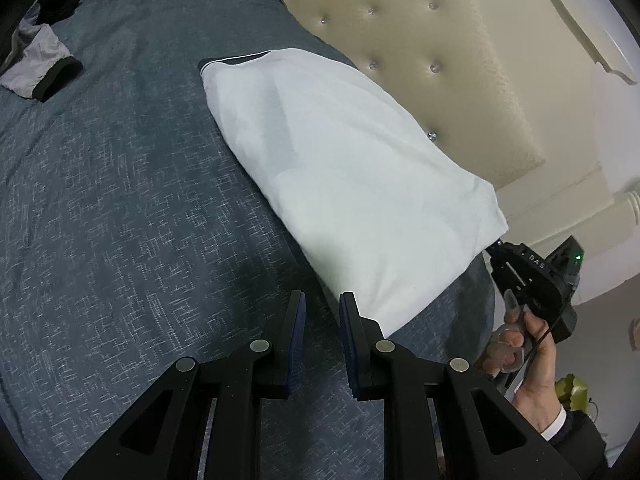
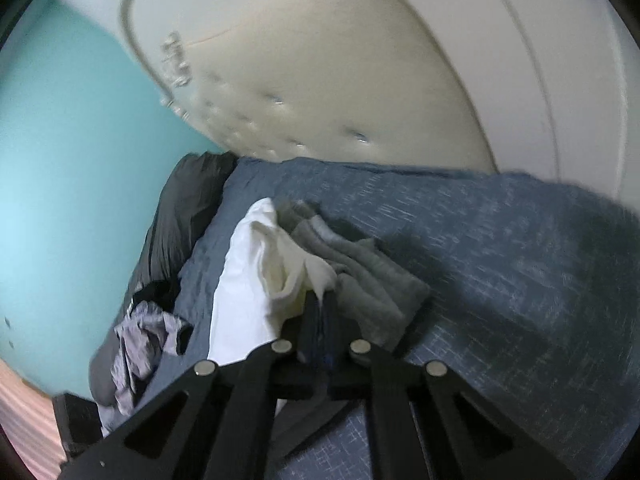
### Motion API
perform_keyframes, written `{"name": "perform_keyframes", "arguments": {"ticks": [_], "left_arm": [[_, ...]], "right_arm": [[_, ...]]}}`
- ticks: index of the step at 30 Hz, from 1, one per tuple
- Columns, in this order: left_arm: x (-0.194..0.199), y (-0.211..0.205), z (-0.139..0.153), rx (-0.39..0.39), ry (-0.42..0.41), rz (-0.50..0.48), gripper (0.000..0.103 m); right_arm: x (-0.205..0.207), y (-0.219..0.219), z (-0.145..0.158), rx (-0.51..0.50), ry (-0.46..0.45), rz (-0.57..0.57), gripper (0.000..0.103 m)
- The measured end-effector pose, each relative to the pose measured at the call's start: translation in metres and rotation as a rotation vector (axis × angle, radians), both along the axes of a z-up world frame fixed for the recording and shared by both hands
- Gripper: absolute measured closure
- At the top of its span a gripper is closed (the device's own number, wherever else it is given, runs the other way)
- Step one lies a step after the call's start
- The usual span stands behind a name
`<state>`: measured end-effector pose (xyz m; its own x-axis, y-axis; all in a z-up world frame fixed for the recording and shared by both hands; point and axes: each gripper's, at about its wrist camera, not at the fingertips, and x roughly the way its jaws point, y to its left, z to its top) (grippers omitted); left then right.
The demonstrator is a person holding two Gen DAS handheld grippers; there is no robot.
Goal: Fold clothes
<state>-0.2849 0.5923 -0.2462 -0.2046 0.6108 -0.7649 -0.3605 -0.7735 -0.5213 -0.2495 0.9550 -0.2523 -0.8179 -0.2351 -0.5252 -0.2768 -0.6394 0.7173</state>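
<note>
A white garment (image 1: 344, 184) with a dark collar edge lies folded in a long slab on the blue-grey bedspread (image 1: 120, 208), near the headboard. My left gripper (image 1: 322, 304) is open and empty, just short of the garment's near edge. My right gripper (image 1: 496, 246) is shut on the garment's far right corner. In the right wrist view my right gripper (image 2: 322, 300) pinches the bunched white cloth (image 2: 248, 280), which hangs over the bedspread (image 2: 500, 260). A folded grey garment (image 2: 372, 276) lies just behind it.
A tufted cream headboard (image 1: 420, 60) runs along the bed's far side. A lilac garment with a dark cuff (image 1: 40, 60) lies at the far left of the bed, and also shows in the right wrist view (image 2: 140, 336). A dark pillow (image 2: 184, 216) sits by a turquoise wall.
</note>
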Motion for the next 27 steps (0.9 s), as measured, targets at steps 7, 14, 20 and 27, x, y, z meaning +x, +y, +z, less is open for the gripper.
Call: {"name": "perform_keyframes", "arguments": {"ticks": [7,14,20,27], "left_arm": [[-0.005,-0.009,0.003,-0.004,0.009,0.014,0.084],[-0.004,-0.012,0.003,0.001,0.006,0.015,0.084],[-0.004,-0.011,0.005,0.007,0.006,0.012,0.083],[-0.007,-0.011,0.009,0.0,0.019,0.016,0.083]], "right_arm": [[0.014,0.007,-0.012,-0.082,0.024,-0.069,0.102],[0.012,0.011,-0.015,-0.118,0.02,-0.038,0.101],[0.026,0.024,0.002,-0.049,0.001,-0.098,0.098],[0.039,0.014,0.055,0.134,0.15,-0.089,0.097]]}}
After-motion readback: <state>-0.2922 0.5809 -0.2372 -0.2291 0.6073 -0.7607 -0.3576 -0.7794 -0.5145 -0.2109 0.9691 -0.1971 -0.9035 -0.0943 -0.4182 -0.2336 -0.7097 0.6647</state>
